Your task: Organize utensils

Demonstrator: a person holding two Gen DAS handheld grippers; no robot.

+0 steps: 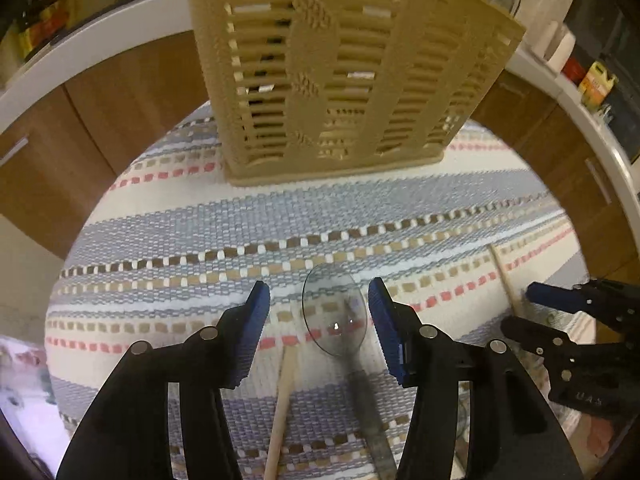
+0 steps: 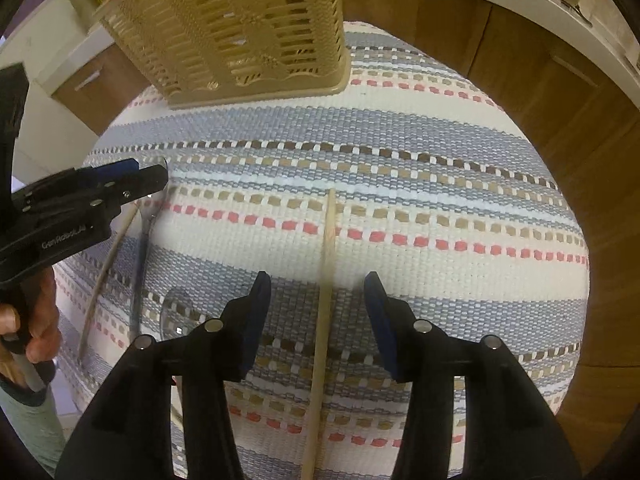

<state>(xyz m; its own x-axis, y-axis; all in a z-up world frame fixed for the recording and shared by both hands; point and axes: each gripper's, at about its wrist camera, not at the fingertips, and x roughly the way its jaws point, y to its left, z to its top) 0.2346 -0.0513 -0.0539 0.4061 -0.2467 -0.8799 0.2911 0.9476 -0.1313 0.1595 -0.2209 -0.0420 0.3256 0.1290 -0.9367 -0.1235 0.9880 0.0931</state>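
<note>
Blue-padded left claw (image 1: 319, 310) half open w/ spoon (image 1: 335, 316) bowl between pads, untouched. Right claw (image 2: 318, 304) half open astride one stick (image 2: 326, 264), no grip. We count 2 sticks, 1 basket (image 1: 328, 80) top centre.

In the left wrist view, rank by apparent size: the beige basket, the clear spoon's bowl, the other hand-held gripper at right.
1. Beige basket, by far the largest.
2. Right hand-held gripper, only partly in frame, so unsure.
3. Clear spoon's bowl, smallest, though nearest the camera.
</note>
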